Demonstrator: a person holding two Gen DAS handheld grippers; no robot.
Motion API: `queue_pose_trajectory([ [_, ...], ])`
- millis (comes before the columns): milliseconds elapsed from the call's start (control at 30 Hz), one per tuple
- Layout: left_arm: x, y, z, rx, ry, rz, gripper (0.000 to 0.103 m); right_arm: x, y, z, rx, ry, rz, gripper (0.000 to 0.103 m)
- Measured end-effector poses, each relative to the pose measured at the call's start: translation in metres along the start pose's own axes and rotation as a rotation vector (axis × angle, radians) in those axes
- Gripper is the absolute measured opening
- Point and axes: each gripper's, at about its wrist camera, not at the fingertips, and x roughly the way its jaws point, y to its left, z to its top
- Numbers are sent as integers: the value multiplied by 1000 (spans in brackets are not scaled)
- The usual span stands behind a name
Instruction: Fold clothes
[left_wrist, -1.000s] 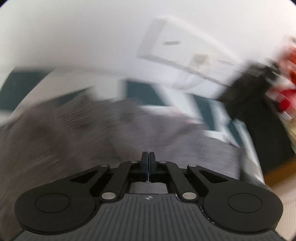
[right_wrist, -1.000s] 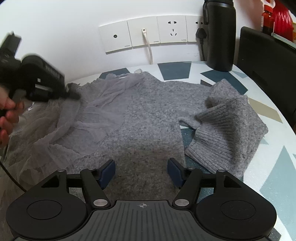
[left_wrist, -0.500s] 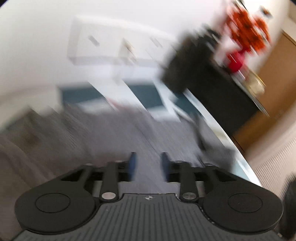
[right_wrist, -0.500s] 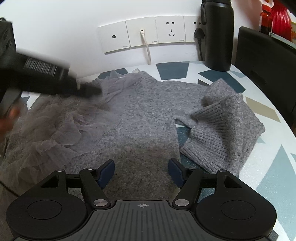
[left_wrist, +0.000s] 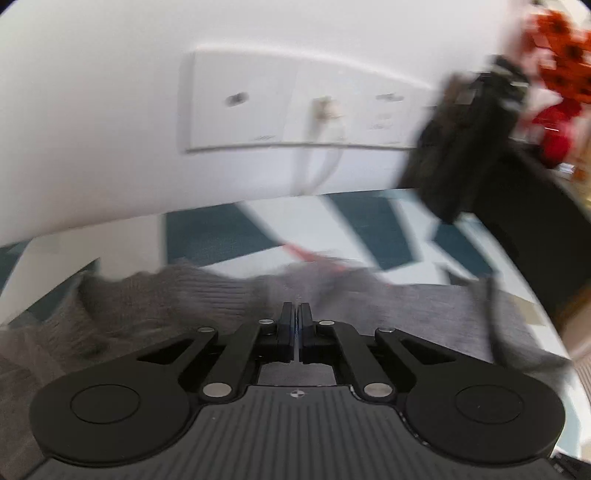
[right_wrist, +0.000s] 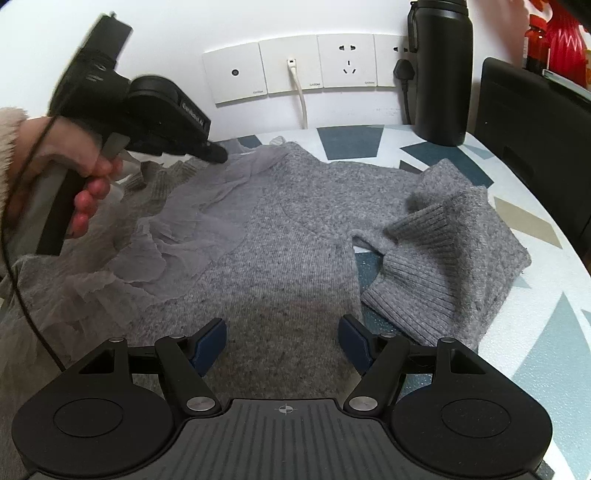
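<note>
Two grippers are over one grey sweater (right_wrist: 295, 236), which lies spread across the middle of a round table (right_wrist: 554, 332) patterned with white, teal and tan shapes. The sweater's body runs from the near edge toward the far edge by the wall, and one sleeve (right_wrist: 443, 258) is bunched in a ribbed heap toward the table's right edge. A sheer grey frilled layer (right_wrist: 155, 243) lies rumpled over the sweater's left part.

The right gripper (right_wrist: 282, 341) hangs low over the near part of the sweater with its blue-padded jaws apart; they have just been opening a little, and only the flat knit shows in the gap, not pinched.

The left gripper (left_wrist: 296, 325), seen also from the right wrist view held in a hand (right_wrist: 70, 166) at the left, has its tip at the far left part of the sweater, where the sheer layer meets the knit. Its jaws are pressed fully together; they opened and snapped closed again within the last moment. The left wrist view is blurred, so whether a thin fold of fabric is caught between the pads cannot be told.

At the far edge a row of white wall sockets (right_wrist: 295, 66) carries a white cable (right_wrist: 301, 99), and a black bottle (right_wrist: 439, 70) stands on the table's far right corner beside a black box (right_wrist: 532, 129).
</note>
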Motion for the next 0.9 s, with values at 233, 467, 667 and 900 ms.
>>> queue_pose_trajectory([
  [233, 7, -29, -21, -19, 99, -305, 1, 4, 2, 3, -16, 2, -2, 69],
  [467, -75, 13, -23, -53, -61, -217, 25, 5, 3, 4, -21, 13, -5, 69],
  [667, -131, 122, -59, -233, -87, 99, 52, 6, 9, 3, -40, 18, -30, 72],
  [900, -141, 167, -84, -345, -63, 145, 49, -1, 20, 11, 23, 2, -18, 69],
])
